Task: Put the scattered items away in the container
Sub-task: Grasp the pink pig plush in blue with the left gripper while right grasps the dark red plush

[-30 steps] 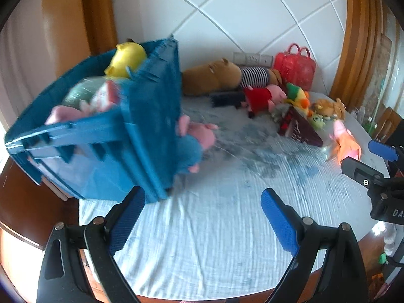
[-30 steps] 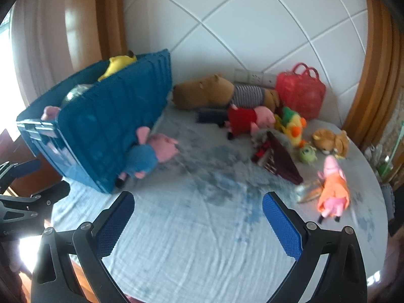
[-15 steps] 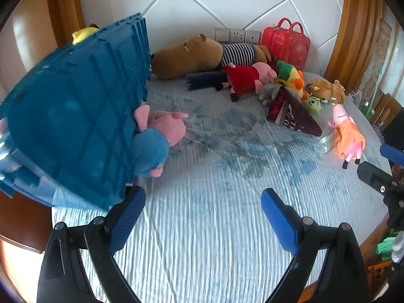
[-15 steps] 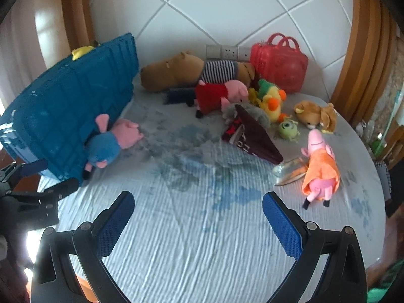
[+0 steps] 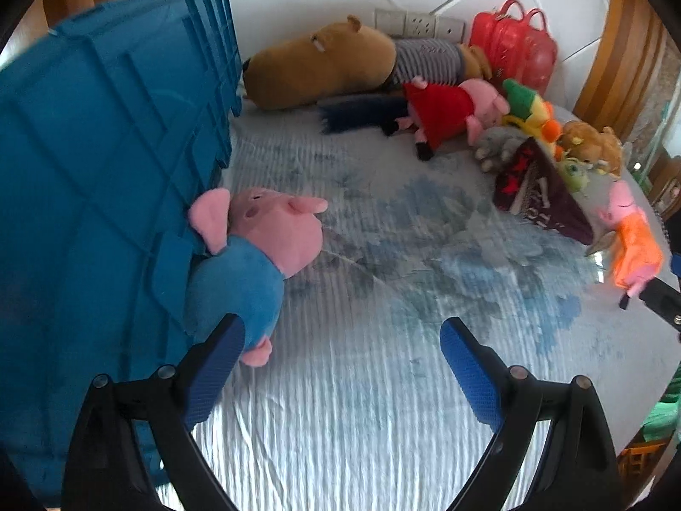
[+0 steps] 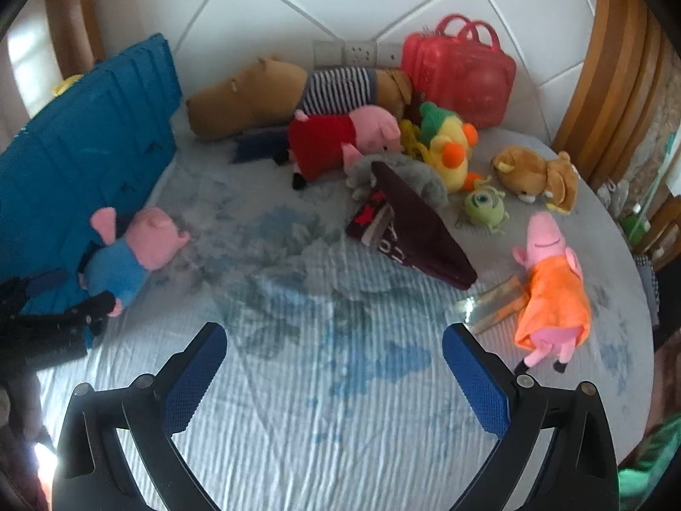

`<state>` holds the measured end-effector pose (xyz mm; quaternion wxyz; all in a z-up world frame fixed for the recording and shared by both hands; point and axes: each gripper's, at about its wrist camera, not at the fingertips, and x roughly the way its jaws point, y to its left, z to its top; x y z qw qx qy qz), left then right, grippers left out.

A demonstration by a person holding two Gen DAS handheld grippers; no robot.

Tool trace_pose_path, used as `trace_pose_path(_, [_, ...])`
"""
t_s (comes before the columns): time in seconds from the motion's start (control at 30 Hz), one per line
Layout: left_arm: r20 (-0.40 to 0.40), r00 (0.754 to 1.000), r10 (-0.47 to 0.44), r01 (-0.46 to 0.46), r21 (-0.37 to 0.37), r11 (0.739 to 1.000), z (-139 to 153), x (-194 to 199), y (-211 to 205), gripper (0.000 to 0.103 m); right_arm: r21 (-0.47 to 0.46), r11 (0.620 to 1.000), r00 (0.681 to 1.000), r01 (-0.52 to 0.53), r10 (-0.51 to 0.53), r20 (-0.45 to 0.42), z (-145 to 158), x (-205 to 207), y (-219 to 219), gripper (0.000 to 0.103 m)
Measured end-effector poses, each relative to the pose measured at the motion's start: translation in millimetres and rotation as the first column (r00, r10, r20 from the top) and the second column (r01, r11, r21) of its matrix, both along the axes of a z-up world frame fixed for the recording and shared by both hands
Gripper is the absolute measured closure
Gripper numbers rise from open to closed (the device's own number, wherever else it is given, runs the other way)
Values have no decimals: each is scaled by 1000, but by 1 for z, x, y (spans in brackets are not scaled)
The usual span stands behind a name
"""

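While both grippers hang empty over the sheet, step in hand looks like first pick, prob. the nearest plush.

Crate: blue crate (image 5: 106, 179) hard left of the left gripper (image 5: 340, 366), its wall facing the cam; opening not seen from here, so approach for the drop can't be judged yet.

Blue-shirt pig: pig plush (image 5: 255, 264) lies just ahead-left of the L fingers, leaning on the crate wall, foot nearly at the left pad. Best grab = across the soft body, not head or ear; slide L a bit left + fwd so body sits between pads, then close firmly, plush squashes.

L state: jaws wide apart, nothing held.

Sheet: wrinkled sheet (image 6: 323, 383) under everything; keep tips off it or the cloth gets pinched w/ the toy.

R state: right gripper (image 6: 334, 374) also wide apart, nothing in it.

Dark cone item: maroon cone (image 6: 408, 238) ahead of R, centre-right, touching the grey plush behind it.

Orange-dress pig: orange pig (image 6: 553, 294) just ahead-right of R's right finger, lying flat, clear of neighbours; easy next pick for R, grip at the torso.

Risk: L nudging the crate wall while closing.
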<state>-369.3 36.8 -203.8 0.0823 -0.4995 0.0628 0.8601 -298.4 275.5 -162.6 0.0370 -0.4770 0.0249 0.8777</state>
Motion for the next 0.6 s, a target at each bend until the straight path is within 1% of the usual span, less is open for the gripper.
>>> trace_pose_path(0.2, [38, 993, 108, -106, -44, 993, -24, -36, -6, 9, 13, 1000, 999, 18, -19, 50, -22, -24, 39, 0])
trace_pose_path(0.3, [55, 988, 142, -139, -60, 988, -34, -52, -6, 9, 17, 999, 997, 33, -34, 63, -31, -38, 61, 0])
trace_pose_path(0.4, [64, 981, 181, -174, -108, 979, -48, -70, -6, 9, 13, 999, 995, 53, -54, 80, -43, -52, 81, 0])
trace_pose_path(0.47, [44, 983, 178, -169, -163, 972, -55, -79, 3, 9, 10, 998, 994, 65, -65, 92, -52, -62, 95, 0])
trace_pose_path(0.5, [55, 984, 167, -156, -160, 975, -59, -82, 6, 9, 8, 998, 993, 70, -71, 98, -56, -66, 101, 0])
trace_pose_path(0.6, [89, 978, 191, -173, -178, 969, -74, -99, 9, 9, -7, 997, 990, 82, -80, 116, -69, -77, 114, 0])
